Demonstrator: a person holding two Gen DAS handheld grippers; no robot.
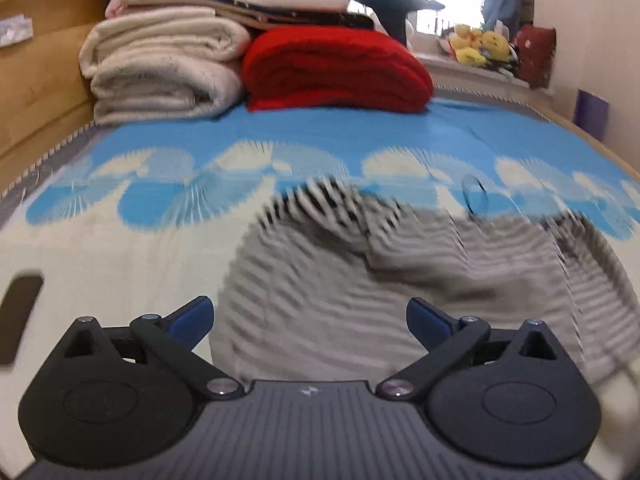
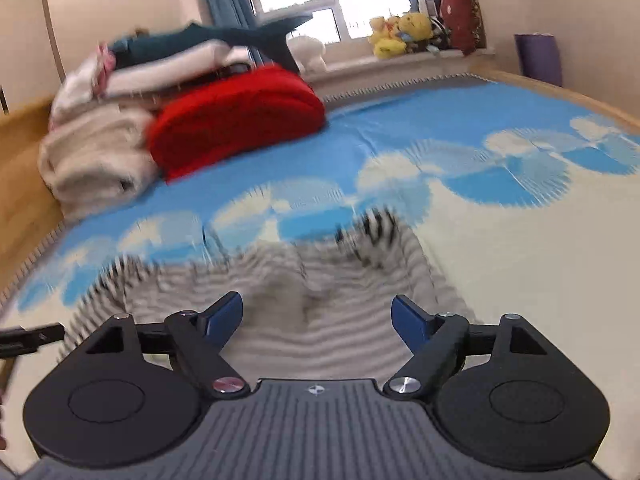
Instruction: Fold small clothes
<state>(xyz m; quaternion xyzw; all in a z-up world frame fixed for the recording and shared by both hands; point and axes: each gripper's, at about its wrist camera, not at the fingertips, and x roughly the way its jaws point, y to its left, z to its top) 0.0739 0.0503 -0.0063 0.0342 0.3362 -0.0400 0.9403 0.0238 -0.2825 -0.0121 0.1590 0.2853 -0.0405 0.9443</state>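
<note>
Lying across the lower centre of both views: a striped garment (image 1: 400, 280) in grey and white, spread on the bed (image 1: 160, 240) over the blue-and-cream cover, its surface rumpled (heavily motion-blurred, so folds and edges cannot be made out precisely). Darker black-and-white striping noted at its far edge, upper centre of the cloth.

Left tool (image 1: 310, 322) at lower centre of the left wrist view, fingers spread wide, nothing between the blue pads (image 1: 192, 320); positioned just above the near edge of the garment. Contact with the cloth cannot be told.

Right tool (image 2: 318, 320) at lower centre of the right wrist view, likewise wide open and holding nothing, over the near part of the same garment.

At upper left of both frames: folded cream blankets (image 1: 160, 76) stacked beside a red blanket (image 1: 336, 68), touching. Plush toys (image 2: 400, 34) on the windowsill, upper right.
</note>
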